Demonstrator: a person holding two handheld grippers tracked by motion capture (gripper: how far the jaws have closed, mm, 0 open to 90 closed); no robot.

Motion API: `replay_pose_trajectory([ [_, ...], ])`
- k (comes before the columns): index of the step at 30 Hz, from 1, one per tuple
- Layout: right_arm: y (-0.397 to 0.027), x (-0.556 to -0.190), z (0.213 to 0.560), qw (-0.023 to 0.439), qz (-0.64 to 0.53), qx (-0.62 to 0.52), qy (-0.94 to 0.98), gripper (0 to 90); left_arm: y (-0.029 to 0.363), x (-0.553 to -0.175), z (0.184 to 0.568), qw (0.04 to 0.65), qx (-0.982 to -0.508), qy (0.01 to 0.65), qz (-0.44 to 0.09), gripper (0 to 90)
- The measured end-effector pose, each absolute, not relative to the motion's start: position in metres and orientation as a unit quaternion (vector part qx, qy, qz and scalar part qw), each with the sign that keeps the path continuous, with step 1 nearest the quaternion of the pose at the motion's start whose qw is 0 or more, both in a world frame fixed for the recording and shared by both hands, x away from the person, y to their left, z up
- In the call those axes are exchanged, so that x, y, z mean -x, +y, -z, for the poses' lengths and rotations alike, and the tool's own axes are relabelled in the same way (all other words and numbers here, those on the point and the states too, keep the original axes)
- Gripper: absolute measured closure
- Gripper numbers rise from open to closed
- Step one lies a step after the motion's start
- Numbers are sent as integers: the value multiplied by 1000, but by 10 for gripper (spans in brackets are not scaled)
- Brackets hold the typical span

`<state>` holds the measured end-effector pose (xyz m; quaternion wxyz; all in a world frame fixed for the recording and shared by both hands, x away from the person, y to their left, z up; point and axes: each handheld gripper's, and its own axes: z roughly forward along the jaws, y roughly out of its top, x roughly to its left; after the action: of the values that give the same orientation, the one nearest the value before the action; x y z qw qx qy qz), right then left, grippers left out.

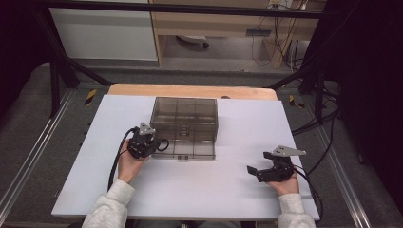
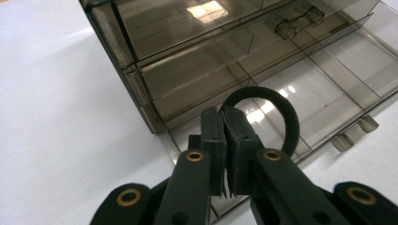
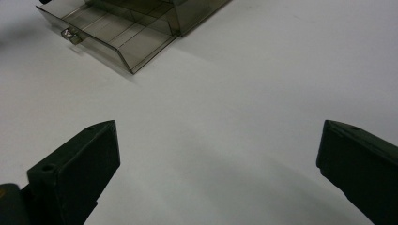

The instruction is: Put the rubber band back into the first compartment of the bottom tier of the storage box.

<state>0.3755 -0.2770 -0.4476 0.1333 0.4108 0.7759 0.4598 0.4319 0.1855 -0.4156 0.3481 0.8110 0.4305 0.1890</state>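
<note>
Item count, as visible:

- Drawer cabinet (image 1: 184, 118): one, smoked transparent plastic, on the white table (image 1: 190, 190).
- Drawers pulled out: one, the lowest drawer (image 2: 328, 93), divided by partitions; the number of compartments cannot be told exactly.
- Drawer handles (image 2: 349, 136) visible on that drawer front: two tabs side by side.
- Black elastic ring (image 2: 277, 110): one.
- Handheld grippers: two, the left gripper (image 2: 224, 154) and the right gripper (image 1: 259, 161), each with two black jaws.
- Hands: two.
</note>
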Motion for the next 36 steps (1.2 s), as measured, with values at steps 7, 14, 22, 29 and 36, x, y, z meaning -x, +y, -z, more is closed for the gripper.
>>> replay_pose_trajectory([
  [7, -277, -376, 448, 133, -460, -411, 776, 4, 184, -434, 420, 341, -814, 431, -189, 866],
  [14, -276, -376, 448, 132, -459, -410, 777, 3, 184, -436, 425, 334, -817, 432, -188, 866],
  [22, -276, -376, 448, 132, -459, -411, 776, 4, 182, -437, 430, 324, -821, 431, -185, 865],
  [29, -277, -376, 448, 133, -460, -411, 776, 4, 181, -438, 433, 318, -825, 430, -181, 864],
  [36, -277, -375, 448, 133, -460, -411, 776, 4, 181, -437, 433, 321, -825, 430, -180, 846],
])
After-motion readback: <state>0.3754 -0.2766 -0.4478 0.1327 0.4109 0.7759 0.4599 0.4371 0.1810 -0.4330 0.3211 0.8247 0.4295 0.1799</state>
